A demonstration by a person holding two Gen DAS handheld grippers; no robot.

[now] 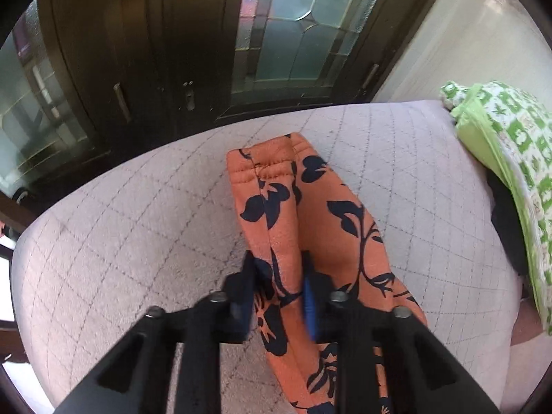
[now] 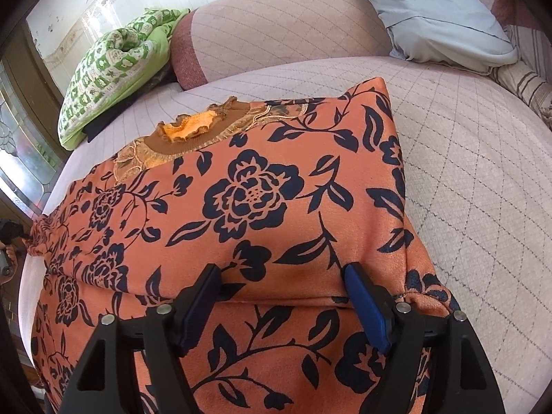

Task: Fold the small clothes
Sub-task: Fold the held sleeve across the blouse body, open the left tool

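An orange garment with a dark floral print [image 2: 262, 193] lies spread on a quilted pale pink bed cover [image 2: 483, 158]. Its brown embroidered neckline with an orange ruffle [image 2: 193, 127] points toward the far left. In the left wrist view a narrow part of the garment [image 1: 331, 227] with a gathered hem runs away from me. My left gripper [image 1: 279, 276] is shut on a raised fold of it, the cloth pinched between the pads. My right gripper [image 2: 281, 272] hovers open just over a crease near the garment's near edge, with nothing pinched.
A green patterned blanket [image 2: 114, 69] lies bunched at the bed's far corner, also the green blanket [image 1: 510, 158] at right. A pink bolster [image 2: 276, 24] and a pale blue pillow [image 2: 438, 17] lie behind the garment. Dark wooden doors with glass panes [image 1: 293, 34] stand past the bed edge.
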